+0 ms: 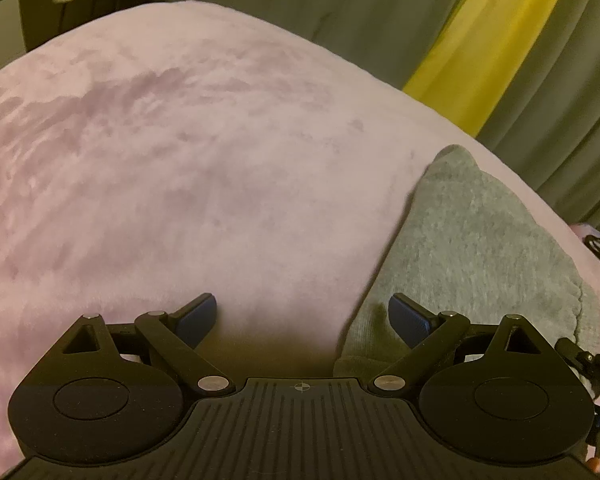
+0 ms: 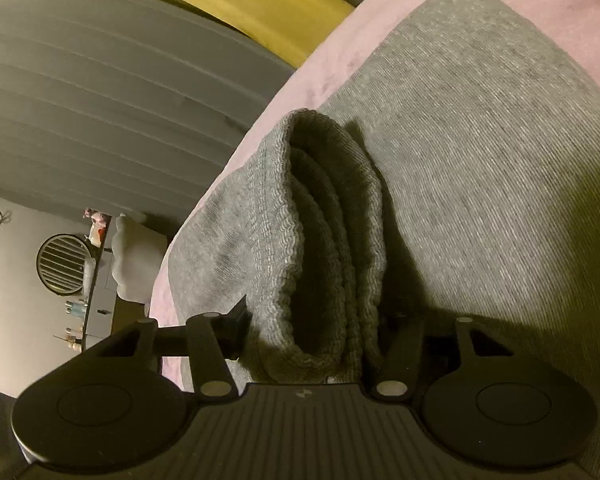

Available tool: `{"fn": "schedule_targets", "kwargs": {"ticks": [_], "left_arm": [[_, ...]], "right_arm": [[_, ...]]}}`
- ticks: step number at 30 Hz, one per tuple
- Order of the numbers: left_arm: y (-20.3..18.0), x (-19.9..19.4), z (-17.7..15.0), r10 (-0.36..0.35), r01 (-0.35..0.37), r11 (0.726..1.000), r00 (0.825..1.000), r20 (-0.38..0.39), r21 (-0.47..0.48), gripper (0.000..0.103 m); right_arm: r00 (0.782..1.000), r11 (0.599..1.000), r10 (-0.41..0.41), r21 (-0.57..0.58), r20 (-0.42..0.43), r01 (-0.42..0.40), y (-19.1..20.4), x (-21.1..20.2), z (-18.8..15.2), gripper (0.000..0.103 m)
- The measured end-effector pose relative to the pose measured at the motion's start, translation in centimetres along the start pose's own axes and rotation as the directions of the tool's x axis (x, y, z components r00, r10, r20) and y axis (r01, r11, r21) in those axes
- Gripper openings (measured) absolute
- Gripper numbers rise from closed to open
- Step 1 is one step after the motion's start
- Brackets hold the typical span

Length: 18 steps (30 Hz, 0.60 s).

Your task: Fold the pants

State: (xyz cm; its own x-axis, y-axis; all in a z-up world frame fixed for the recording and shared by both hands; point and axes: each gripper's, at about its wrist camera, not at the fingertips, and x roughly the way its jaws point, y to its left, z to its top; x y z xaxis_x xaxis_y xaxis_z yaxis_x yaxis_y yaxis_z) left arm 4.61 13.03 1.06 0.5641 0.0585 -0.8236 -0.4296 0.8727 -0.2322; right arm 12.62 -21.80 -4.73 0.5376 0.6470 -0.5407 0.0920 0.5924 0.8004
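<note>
The soft grey knit pants (image 2: 480,152) lie limp and light on the plush pink blanket (image 1: 180,160), the right gripper (image 2: 312,320) pinching their thick bunched ribbed waistband (image 2: 324,220), the best hold, while the left gripper (image 1: 302,316) hovers spread and empty beside them.

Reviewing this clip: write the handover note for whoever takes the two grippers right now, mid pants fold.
Left gripper: open, empty, over the pink blanket at the edge of the grey pants.
Right gripper: jaws closed around the bunched ribbed waistband.
Pants lie flat on the blanket, against the bed's edge by the curtain.
Done: one end gathered.
Left: probably grip with the left too, carry the fold over, smooth flat.
</note>
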Motion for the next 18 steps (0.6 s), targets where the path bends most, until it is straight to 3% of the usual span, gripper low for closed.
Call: {"fn": "schedule_targets", "kwargs": {"ticks": [7, 13, 18], "left_arm": [[-0.2, 0.1, 0.2, 0.016, -0.016, 1.000, 1.000, -0.005, 0.007, 0.096], [0.0, 0.2, 0.2, 0.018, -0.018, 1.000, 1.000, -0.006, 0.002, 0.096], [0.0, 0.2, 0.2, 0.021, -0.021, 1.000, 1.000, -0.013, -0.002, 0.096]], "right_arm": [[0.999, 0.999, -0.036, 0.014, -0.016, 0.037, 1.2, 0.9, 0.3, 0.064], [0.991, 0.984, -0.129, -0.121, 0.046, 0.133, 4.8, 0.7, -0.6, 0.050], [0.994, 0.986, -0.049, -0.153, 0.093, 0.063, 7.8, -0.8, -0.1, 0.046]]}}
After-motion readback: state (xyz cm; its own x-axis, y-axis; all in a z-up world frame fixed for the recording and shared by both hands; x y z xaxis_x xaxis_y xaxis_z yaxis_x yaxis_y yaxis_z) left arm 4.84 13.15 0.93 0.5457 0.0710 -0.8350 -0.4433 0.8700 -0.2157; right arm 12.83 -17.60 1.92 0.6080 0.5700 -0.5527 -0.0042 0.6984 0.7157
